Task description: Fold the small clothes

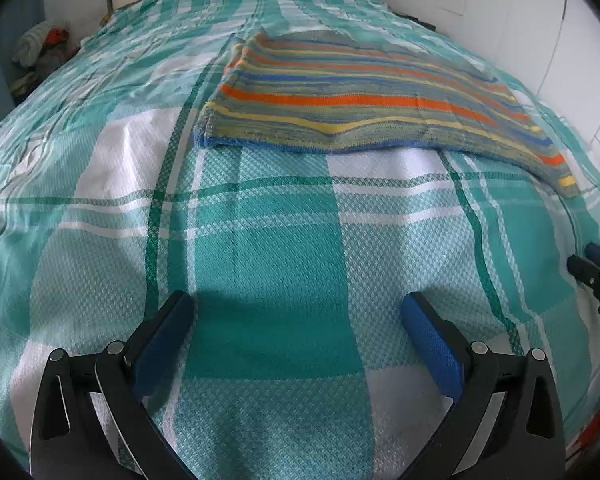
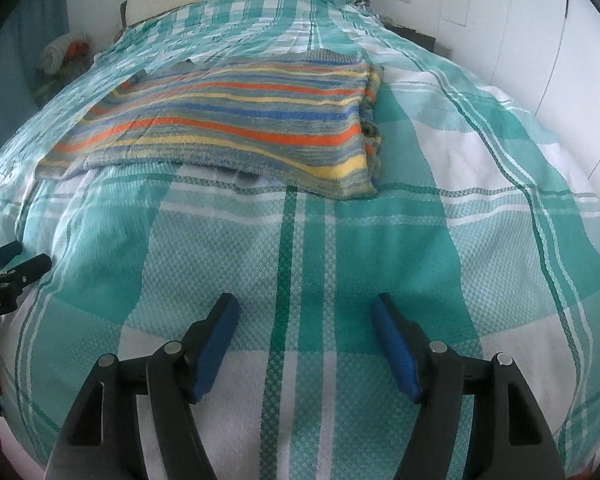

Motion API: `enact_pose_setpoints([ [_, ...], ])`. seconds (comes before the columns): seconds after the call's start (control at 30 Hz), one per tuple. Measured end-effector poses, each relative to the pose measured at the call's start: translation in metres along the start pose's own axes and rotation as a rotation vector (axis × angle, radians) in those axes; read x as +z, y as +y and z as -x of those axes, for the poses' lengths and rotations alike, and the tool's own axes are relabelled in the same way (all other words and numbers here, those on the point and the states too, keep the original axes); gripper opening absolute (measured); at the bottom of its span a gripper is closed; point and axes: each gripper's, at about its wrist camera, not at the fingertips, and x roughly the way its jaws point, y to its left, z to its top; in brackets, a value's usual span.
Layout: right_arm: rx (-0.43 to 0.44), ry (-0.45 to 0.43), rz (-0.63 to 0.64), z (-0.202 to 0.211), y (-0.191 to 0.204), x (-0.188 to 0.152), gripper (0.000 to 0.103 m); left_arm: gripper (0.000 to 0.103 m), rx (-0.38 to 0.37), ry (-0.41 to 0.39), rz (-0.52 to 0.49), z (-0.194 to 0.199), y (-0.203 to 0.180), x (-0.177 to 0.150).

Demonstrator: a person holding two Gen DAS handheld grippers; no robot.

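Your left gripper (image 1: pixel 298 304) is wide open and holds nothing. Your right gripper (image 2: pixel 306 308) is wide open too, with nothing between its blue pads (image 2: pixel 396 352). Both hang just above the green and white checked bedspread (image 1: pixel 260 240). The striped sweater (image 1: pixel 352 100) lies flat on the bedspread ahead of you, well apart from both grippers. A pile of clothes (image 1: pixel 40 48) sits by the far left side of the bed.

We see a striped knit garment (image 1: pixel 360 100) (image 2: pixel 236 128), in grey, orange, blue and yellow bands, lying folded flat on the bed's far half.
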Motion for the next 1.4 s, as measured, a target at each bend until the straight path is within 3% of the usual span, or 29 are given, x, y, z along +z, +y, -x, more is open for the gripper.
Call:
enact_pose_setpoints([
  [0.47, 0.013, 0.003, -0.009, 0.001, -0.001, 0.0, 0.069, 0.102, 0.007, -0.002, -0.006, 0.004, -0.002, 0.0],
  [0.63, 0.127, 0.033, -0.062, 0.007, -0.017, 0.004, 0.07, 0.1, 0.023, 0.022, -0.047, 0.026, -0.008, -0.004],
  [0.7, 0.211, 0.044, -0.124, 0.014, -0.032, 0.008, 0.07, 0.095, -0.019, -0.01, -0.124, 0.046, -0.031, -0.004],
  [0.83, 0.379, -0.014, -0.353, 0.036, -0.086, 0.019, 0.07, 0.092, -0.18, -0.133, -0.396, 0.077, -0.111, 0.016],
  [0.97, 0.402, -0.051, -0.429, 0.049, -0.129, 0.034, 0.07, 0.08, -0.343, -0.131, -0.552, 0.055, -0.2, 0.06],
  [1.1, 0.379, -0.099, -0.442, 0.063, -0.155, 0.036, 0.07, 0.077, -0.37, -0.017, -0.605, -0.002, -0.259, 0.085],
  [1.17, 0.375, -0.104, -0.449, 0.065, -0.164, 0.032, 0.07, 0.078, -0.349, 0.051, -0.647, -0.031, -0.284, 0.085],
  [1.23, 0.377, -0.094, -0.447, 0.062, -0.17, 0.029, 0.07, 0.081, -0.328, 0.036, -0.662, -0.043, -0.291, 0.082],
  [1.27, 0.384, -0.085, -0.442, 0.06, -0.172, 0.03, 0.07, 0.072, -0.342, 0.018, -0.642, -0.043, -0.29, 0.084],
  [1.3, 0.392, -0.078, -0.433, 0.057, -0.175, 0.033, 0.07, 0.042, -0.344, 0.001, -0.609, -0.044, -0.287, 0.087],
  [1.33, 0.403, -0.072, -0.415, 0.053, -0.178, 0.04, 0.07, 0.022, -0.325, -0.016, -0.575, -0.044, -0.283, 0.09],
  [1.37, 0.41, -0.07, -0.391, 0.048, -0.179, 0.05, 0.07, 0.012, -0.326, -0.018, -0.544, -0.044, -0.279, 0.093],
  [1.4, 0.413, -0.073, -0.368, 0.043, -0.181, 0.064, 0.07, 0.01, -0.356, -0.007, -0.496, -0.046, -0.274, 0.097],
])
